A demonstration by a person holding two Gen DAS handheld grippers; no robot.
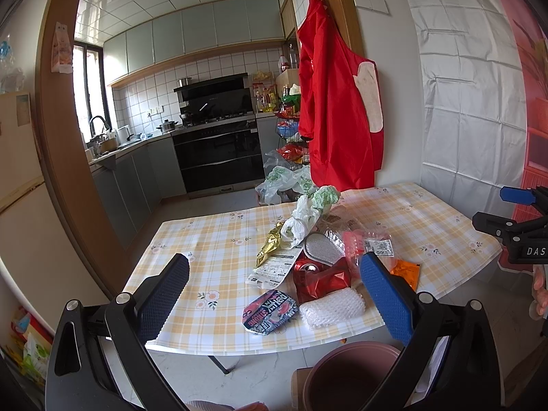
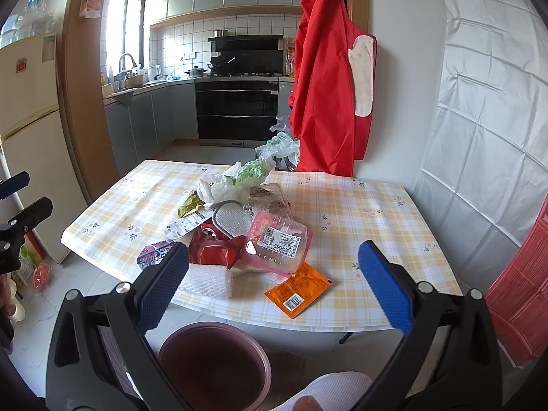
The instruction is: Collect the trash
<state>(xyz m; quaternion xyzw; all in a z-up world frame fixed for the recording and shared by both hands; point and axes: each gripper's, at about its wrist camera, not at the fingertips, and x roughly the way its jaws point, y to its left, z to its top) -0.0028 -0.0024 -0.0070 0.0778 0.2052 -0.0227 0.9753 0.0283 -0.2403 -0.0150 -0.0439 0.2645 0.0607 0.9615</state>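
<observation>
Both grippers, left (image 1: pixel 274 294) and right (image 2: pixel 274 284), hovered with jaws wide and empty near the checked surface (image 2: pixel 359 212); crinkled wrappers (image 2: pixel 219 243), bubble wrap (image 1: pixel 334 306) lay between.

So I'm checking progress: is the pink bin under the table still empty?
Empty, as far as visible: the pink bin shows only bare dark inside, and the trash pile lies on the table.

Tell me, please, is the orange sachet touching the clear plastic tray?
Touching. In the right wrist view the orange sachet has its top corner tucked under the front edge of the clear plastic tray, with no tablecloth showing between them.
</observation>
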